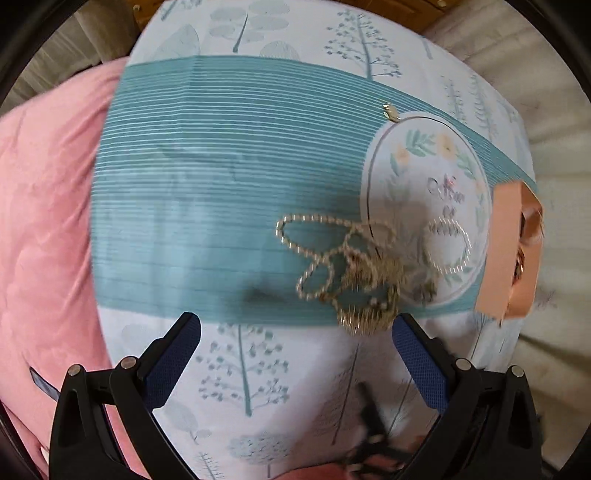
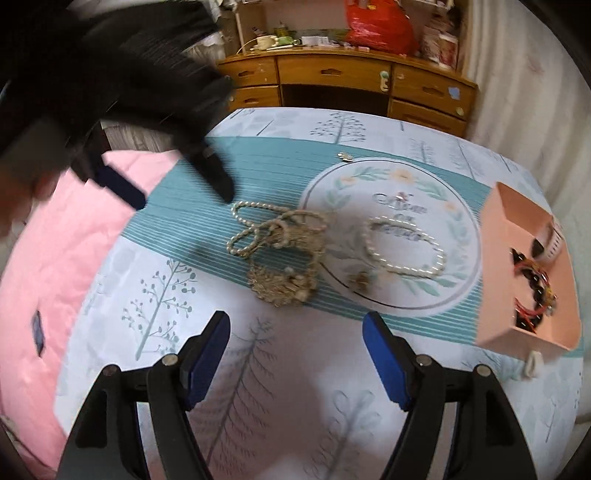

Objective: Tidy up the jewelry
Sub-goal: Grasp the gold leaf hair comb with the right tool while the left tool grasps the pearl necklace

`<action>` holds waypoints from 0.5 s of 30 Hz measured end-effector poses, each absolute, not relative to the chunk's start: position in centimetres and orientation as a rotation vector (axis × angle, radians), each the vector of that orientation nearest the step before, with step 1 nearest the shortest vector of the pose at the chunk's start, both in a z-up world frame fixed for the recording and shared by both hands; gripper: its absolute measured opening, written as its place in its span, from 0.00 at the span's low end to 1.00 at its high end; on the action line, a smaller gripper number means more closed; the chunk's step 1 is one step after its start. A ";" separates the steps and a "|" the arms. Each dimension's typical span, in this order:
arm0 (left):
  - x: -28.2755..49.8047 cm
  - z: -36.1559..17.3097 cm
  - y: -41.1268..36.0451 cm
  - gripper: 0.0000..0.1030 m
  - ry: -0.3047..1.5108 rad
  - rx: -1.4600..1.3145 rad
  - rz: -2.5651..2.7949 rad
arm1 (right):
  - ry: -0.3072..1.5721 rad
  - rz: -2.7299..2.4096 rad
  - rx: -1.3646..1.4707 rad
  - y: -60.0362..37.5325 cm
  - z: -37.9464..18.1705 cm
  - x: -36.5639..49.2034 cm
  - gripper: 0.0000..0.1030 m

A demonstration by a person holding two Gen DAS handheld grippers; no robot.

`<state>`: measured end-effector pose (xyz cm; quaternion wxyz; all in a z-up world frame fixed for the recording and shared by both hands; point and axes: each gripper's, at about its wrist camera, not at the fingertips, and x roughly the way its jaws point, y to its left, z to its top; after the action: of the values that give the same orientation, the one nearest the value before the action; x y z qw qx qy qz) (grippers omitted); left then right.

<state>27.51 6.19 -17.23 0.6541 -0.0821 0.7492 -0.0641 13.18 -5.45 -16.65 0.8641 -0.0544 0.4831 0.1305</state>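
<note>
A tangle of pearl chain point(image 2: 258, 236) and a gold beaded cluster point(image 2: 280, 288) lies on the teal stripe of the printed cloth. To its right, a pearl bracelet point(image 2: 402, 251) and a small gold piece point(image 2: 360, 280) rest on the round floral print. In the left wrist view, the tangle point(image 1: 332, 254) lies just ahead of my left gripper point(image 1: 295, 325), which is open and empty. My right gripper point(image 2: 297, 321) hovers open and empty in front of the gold cluster. The left gripper point(image 2: 183, 199) shows blurred at the upper left, near the chain's far end. The pink box point(image 2: 495, 236) holds dark red-and-black jewelry point(image 2: 532, 291).
A tiny gold charm point(image 2: 345, 157) lies beyond the round print. A small white item point(image 2: 532, 363) sits by the box's front wall. A pink quilt point(image 2: 55, 258) lies to the left. A wooden desk point(image 2: 332, 74) with clutter and a red bag point(image 2: 376, 26) stands behind.
</note>
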 end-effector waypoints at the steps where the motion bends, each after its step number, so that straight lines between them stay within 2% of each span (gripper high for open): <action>1: 28.0 -17.6 6.1 0.99 1.708 -0.185 -0.142 | 1.012 0.264 -0.123 -4.9 -17.1 13.5 0.72; 10: 31.2 -20.2 4.1 0.88 1.734 -0.163 -0.102 | 0.989 0.190 -0.155 -3.2 -19.2 14.6 0.72; 15: 31.7 -21.4 3.1 0.70 1.756 -0.137 -0.076 | 0.974 0.163 -0.166 -3.0 -19.5 15.6 0.72</action>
<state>31.71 3.10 -21.39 0.6361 -0.0598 0.7685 -0.0331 15.56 -2.99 -19.52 0.8774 -0.0794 0.4667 0.0782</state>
